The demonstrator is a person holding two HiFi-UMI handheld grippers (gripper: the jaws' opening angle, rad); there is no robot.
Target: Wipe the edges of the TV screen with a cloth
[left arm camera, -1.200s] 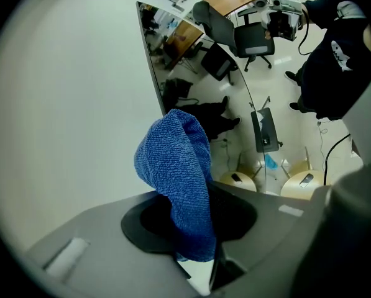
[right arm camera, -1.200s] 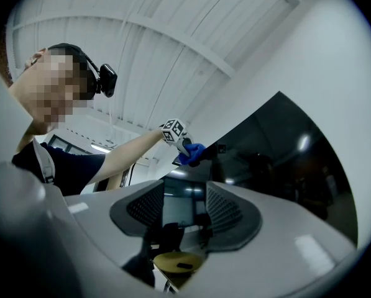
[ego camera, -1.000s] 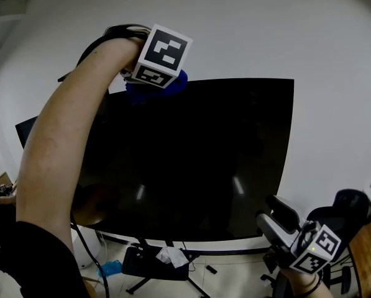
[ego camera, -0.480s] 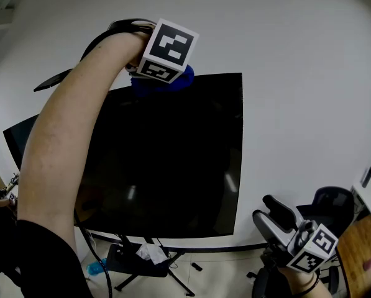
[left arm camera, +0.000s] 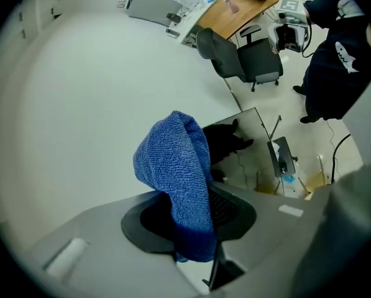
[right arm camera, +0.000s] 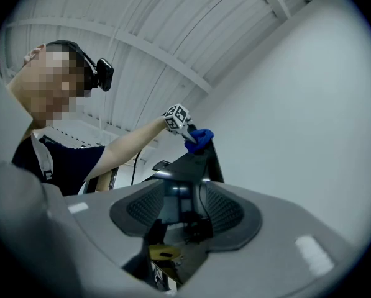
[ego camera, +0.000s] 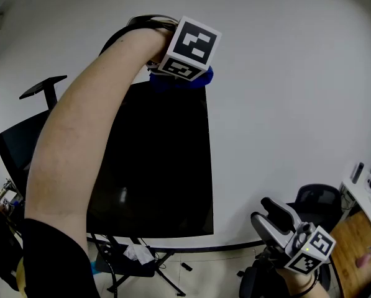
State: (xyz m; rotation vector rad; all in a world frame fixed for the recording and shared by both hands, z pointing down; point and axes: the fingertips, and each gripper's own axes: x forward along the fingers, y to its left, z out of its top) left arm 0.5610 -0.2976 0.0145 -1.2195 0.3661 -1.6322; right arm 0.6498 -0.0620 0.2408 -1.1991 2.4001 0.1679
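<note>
The black TV screen [ego camera: 154, 166] stands on a stand before a white wall. My left gripper [ego camera: 186, 74] is raised to the screen's top right corner, shut on a blue cloth [ego camera: 201, 78] that rests on the top edge. In the left gripper view the cloth [left arm camera: 173, 160] bulges out from between the closed jaws of the left gripper [left arm camera: 191, 213], with the TV [left arm camera: 229, 143] below it. My right gripper [ego camera: 277, 217] hangs low at the right, open and holding nothing. Its own view looks up past the right gripper [right arm camera: 179, 213] at the TV [right arm camera: 197, 161] and the cloth [right arm camera: 201, 138].
An office chair [ego camera: 314, 198] and a wooden desk [ego camera: 359, 244] stand at the lower right. The TV stand's legs [ego camera: 141, 262] spread over the floor with small litter around. A second dark monitor [ego camera: 14, 144] stands at the left.
The left gripper has slid the cloth rightward along the TV's top edge to its right corner. The head view has swung right. The right gripper stays low at the right.
</note>
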